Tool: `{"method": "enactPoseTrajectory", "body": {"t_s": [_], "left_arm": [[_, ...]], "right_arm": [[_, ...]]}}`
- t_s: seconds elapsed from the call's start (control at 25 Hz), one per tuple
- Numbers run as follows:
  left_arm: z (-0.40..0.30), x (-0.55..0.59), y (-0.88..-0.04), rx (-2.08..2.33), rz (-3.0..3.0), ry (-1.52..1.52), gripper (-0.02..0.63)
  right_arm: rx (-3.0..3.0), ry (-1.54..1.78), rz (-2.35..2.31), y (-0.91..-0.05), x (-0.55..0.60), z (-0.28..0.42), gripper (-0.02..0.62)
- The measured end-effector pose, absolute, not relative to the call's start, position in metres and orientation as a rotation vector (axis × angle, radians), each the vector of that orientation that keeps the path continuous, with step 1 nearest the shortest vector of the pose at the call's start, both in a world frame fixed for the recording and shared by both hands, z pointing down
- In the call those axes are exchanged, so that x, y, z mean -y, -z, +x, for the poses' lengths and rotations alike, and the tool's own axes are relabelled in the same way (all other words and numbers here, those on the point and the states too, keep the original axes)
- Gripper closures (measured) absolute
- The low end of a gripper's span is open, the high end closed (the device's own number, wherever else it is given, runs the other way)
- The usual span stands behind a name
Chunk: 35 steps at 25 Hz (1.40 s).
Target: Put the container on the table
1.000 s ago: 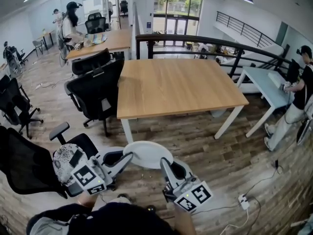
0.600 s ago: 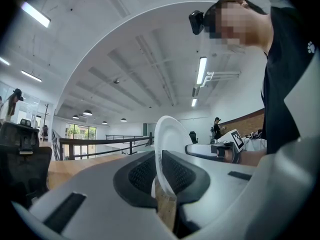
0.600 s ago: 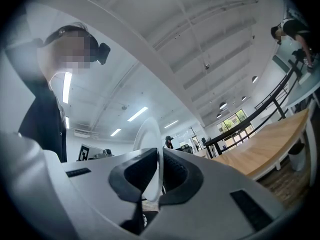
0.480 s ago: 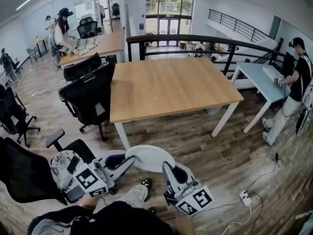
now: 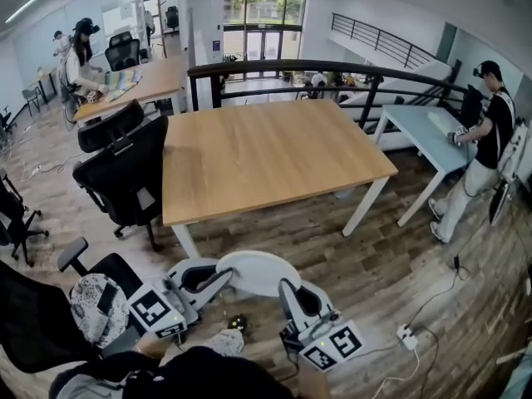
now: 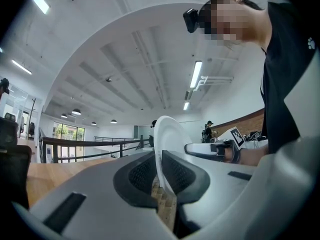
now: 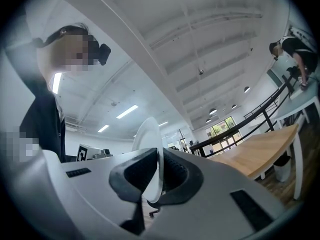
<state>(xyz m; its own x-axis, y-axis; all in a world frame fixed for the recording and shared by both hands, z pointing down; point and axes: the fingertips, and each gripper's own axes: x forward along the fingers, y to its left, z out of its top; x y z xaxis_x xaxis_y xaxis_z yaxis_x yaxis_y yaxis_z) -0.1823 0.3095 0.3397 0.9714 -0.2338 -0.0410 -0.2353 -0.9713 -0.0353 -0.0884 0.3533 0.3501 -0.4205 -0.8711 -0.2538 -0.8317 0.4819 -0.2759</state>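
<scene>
A white round container [image 5: 258, 271] hangs low over the wooden floor, held by its rim between my two grippers. My left gripper [image 5: 224, 276] is shut on its left edge and my right gripper [image 5: 288, 288] is shut on its right edge. In the left gripper view the thin white rim [image 6: 168, 134] stands upright between the dark pads [image 6: 142, 174], with the left gripper [image 6: 159, 179] clamped on it. The right gripper view shows the same rim [image 7: 145, 134] pinched in the right gripper [image 7: 159, 176]. The light wooden table [image 5: 266, 152] stands just ahead, its top bare.
Black office chairs [image 5: 125, 177] stand at the table's left side, and a chair with a patterned cloth [image 5: 96, 306] is at my left. A black railing [image 5: 332, 73] runs behind. A person stands at a pale table [image 5: 424, 135] on the right. A power strip [image 5: 406, 334] lies on the floor.
Both grippers have carried the container forward toward the table. The table's front edge has come nearer and shifted left in the head view. Both grips are unchanged.
</scene>
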Motion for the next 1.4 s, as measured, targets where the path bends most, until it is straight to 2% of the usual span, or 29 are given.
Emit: {"method": "enactPoseTrajectory", "body": {"t_s": [0.64,1.4], "left_arm": [[-0.165,-0.196,-0.331,-0.385,-3.048,-0.1,0.561],[-0.148,-0.109,-0.33,-0.277,-3.029,-0.152,0.561]], "right_arm": [[-2.399,0.181,-1.469,-0.336,-0.24,-0.07,0.571],[-2.357,0.176,-1.578,-0.338,-0.157,-0.056,0.569]]}}
